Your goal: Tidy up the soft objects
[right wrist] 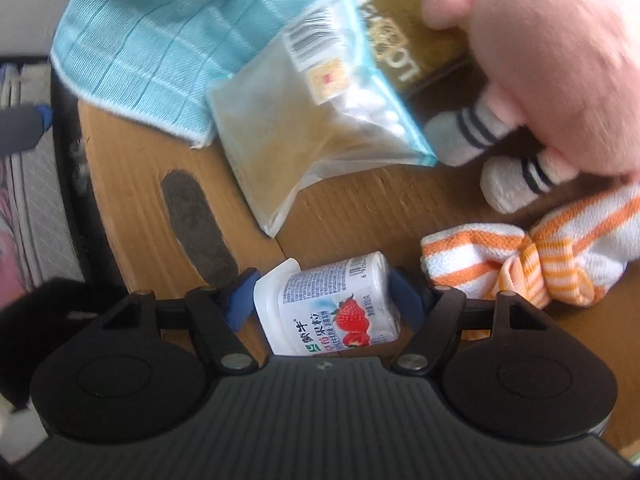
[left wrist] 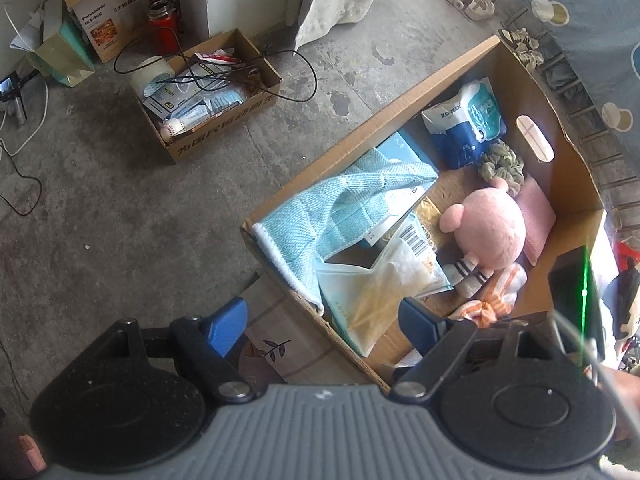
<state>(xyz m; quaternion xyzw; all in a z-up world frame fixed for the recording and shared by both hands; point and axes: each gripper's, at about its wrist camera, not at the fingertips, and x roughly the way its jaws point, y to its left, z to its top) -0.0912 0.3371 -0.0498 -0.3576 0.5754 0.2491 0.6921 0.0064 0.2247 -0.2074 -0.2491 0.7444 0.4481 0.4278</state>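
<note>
A large cardboard box (left wrist: 400,120) on the floor holds a light blue towel (left wrist: 340,208), a pink plush toy (left wrist: 488,228), an orange-striped cloth (left wrist: 492,300), a clear plastic bag (left wrist: 392,280), a green scrunchie (left wrist: 502,164) and a tissue pack (left wrist: 468,120). My left gripper (left wrist: 322,320) hangs open above the box's near corner with nothing held. Low inside the box, my right gripper (right wrist: 322,296) is shut on a strawberry yogurt cup (right wrist: 328,308) lying on its side. Close by lie the striped cloth (right wrist: 540,256), the plush toy (right wrist: 552,64), the bag (right wrist: 304,128) and the towel (right wrist: 160,40).
A smaller cardboard box (left wrist: 224,140) with masks, tape and a black cable stands on the concrete floor to the left. Behind it are a printed carton (left wrist: 112,12) and a red bottle (left wrist: 162,24). Shoes (left wrist: 470,0) and a patterned bed cover (left wrist: 592,40) border the right.
</note>
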